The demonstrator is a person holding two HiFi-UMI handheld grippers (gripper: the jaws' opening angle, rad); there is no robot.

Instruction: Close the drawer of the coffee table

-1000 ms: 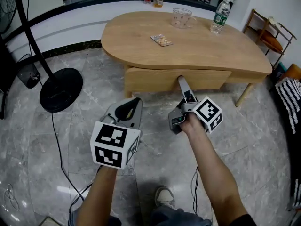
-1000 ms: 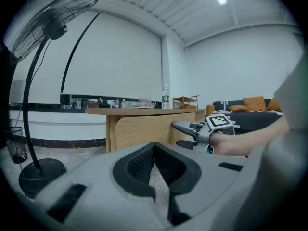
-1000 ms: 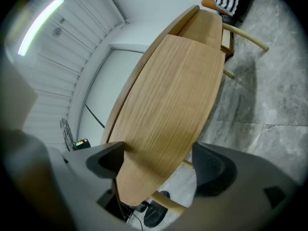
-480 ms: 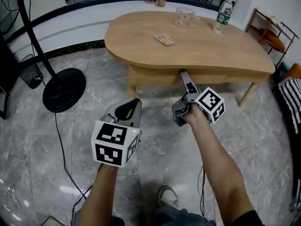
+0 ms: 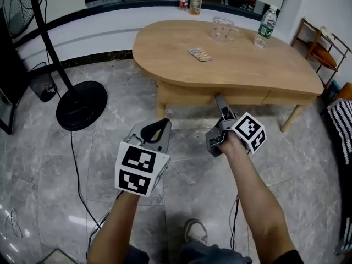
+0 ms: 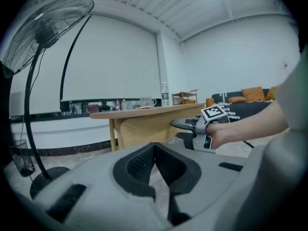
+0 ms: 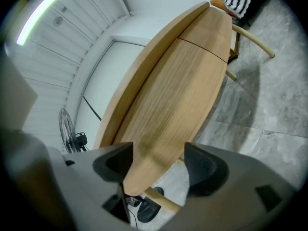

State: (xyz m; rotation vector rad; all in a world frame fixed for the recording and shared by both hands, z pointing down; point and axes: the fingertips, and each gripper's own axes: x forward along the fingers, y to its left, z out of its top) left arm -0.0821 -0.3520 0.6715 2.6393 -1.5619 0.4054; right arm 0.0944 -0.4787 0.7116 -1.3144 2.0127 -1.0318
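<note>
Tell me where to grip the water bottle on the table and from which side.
I would take the water bottle round its body, below the cap, coming level from the near table edge: it stands upright, with the mug well apart.

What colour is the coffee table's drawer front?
The drawer front is light natural wood, same as the tabletop. It shows best in the right gripper view.

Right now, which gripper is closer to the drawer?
The right. The right gripper sits at the drawer front, its jaws closing with nothing between them. The left gripper hangs back over the floor, clear of the table.
</note>
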